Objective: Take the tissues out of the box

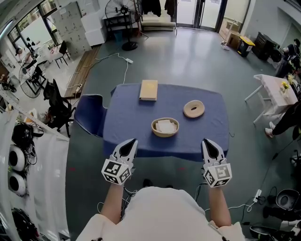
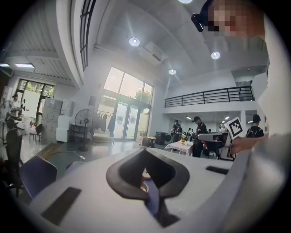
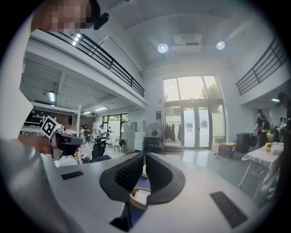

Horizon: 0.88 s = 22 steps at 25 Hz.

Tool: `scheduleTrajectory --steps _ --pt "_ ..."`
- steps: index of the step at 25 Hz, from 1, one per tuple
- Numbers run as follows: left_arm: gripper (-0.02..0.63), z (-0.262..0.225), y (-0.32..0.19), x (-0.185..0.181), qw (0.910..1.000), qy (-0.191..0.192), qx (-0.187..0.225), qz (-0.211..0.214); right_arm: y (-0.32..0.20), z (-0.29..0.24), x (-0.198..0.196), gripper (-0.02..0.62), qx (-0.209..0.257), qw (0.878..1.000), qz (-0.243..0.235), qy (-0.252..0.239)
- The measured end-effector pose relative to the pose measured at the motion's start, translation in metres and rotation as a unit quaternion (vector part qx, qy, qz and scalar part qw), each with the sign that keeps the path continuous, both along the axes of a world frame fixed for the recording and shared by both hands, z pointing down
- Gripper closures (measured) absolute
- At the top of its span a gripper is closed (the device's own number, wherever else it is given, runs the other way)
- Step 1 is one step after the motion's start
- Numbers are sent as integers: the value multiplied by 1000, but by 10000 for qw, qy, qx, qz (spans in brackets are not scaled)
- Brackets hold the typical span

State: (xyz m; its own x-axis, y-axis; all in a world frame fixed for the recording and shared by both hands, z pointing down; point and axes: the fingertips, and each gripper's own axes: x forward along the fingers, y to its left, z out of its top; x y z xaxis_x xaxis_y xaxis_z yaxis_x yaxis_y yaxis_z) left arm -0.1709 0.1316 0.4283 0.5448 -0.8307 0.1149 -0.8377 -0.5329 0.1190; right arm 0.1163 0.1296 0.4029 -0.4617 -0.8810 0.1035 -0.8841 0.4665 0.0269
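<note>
Head view — left claw [image 1: 132, 141] and right claw [image 1: 206, 141] both clenched, empty, near the blue table [image 1: 127, 117].

A table under a blue cloth [image 1: 211, 134] stands just ahead of both jaws. Far beyond it stands a black fan [image 1: 123, 8]. To the left of the left jaws are a blue chair [image 1: 89, 115] and a black office chair [image 1: 56, 106]. Well to the right of the right jaws is a white table [image 1: 276, 89].

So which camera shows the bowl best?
The head view: it looks down on the whole bowl with white sheets inside. The right gripper view shows just a piece past the right tool. In the left gripper view the left tool hides nearly all of it.
</note>
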Motion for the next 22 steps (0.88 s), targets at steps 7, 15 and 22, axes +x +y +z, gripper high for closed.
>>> scheduleTrajectory --steps 7,15,22 --pt "596 0 3 -3 9999 75 47 55 3 3 -9 554 -12 10000 -25 -48" --pt "540 0 -2 -9 9998 141 -8 108 0 4 -13 554 -121 9999 67 -42" --pt "518 3 -6 -25 9997 160 -47 154 -3 8 -28 554 -215 9997 142 -22"
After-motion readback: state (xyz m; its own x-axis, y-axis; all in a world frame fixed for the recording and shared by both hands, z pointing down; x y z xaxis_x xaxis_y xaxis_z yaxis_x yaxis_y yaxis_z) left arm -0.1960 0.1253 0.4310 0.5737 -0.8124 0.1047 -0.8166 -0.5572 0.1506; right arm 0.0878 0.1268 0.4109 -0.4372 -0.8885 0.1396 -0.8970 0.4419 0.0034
